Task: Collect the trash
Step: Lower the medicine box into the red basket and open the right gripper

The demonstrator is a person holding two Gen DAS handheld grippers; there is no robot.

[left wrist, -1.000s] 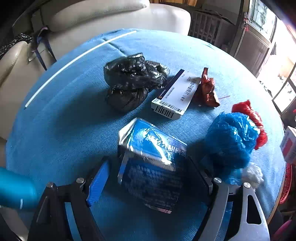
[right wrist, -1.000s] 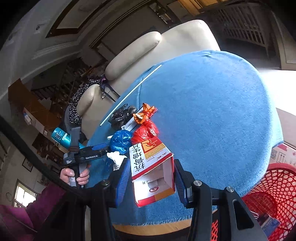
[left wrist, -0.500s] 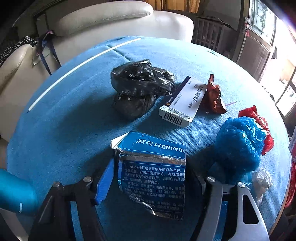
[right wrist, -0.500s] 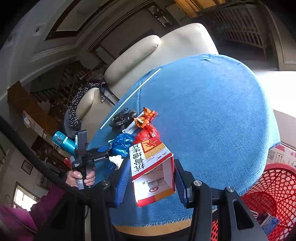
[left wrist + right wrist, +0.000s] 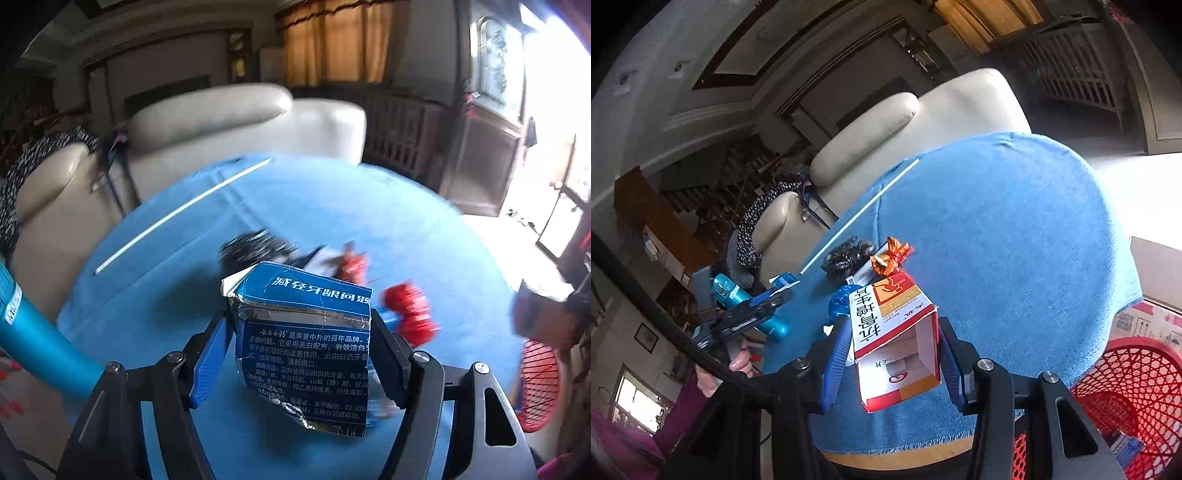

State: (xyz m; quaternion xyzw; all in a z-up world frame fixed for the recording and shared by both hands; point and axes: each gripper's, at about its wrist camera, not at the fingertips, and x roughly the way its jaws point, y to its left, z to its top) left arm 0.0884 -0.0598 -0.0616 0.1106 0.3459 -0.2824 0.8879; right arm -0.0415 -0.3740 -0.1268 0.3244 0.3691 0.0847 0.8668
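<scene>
My left gripper (image 5: 301, 354) is shut on a crumpled blue toothpaste box (image 5: 303, 347) and holds it above the blue round table (image 5: 424, 236). My right gripper (image 5: 894, 350) is shut on a red and white carton (image 5: 894, 332), open end toward the camera, above the table's near edge (image 5: 1015, 229). On the table lie a black plastic bag (image 5: 846, 258), an orange wrapper (image 5: 890, 256), a blue plastic wad (image 5: 840, 301) and a red wad (image 5: 410, 310). The left gripper also shows in the right wrist view (image 5: 750, 314).
A red mesh basket (image 5: 1123, 398) stands on the floor beside the table at the right; it also shows in the left wrist view (image 5: 537, 384). A cream armchair (image 5: 221, 125) stands behind the table. A white stick (image 5: 860, 214) lies on the cloth.
My left gripper has closed on the blue box and lifted it off the table, tilting upward. The right gripper holds its carton steady.
</scene>
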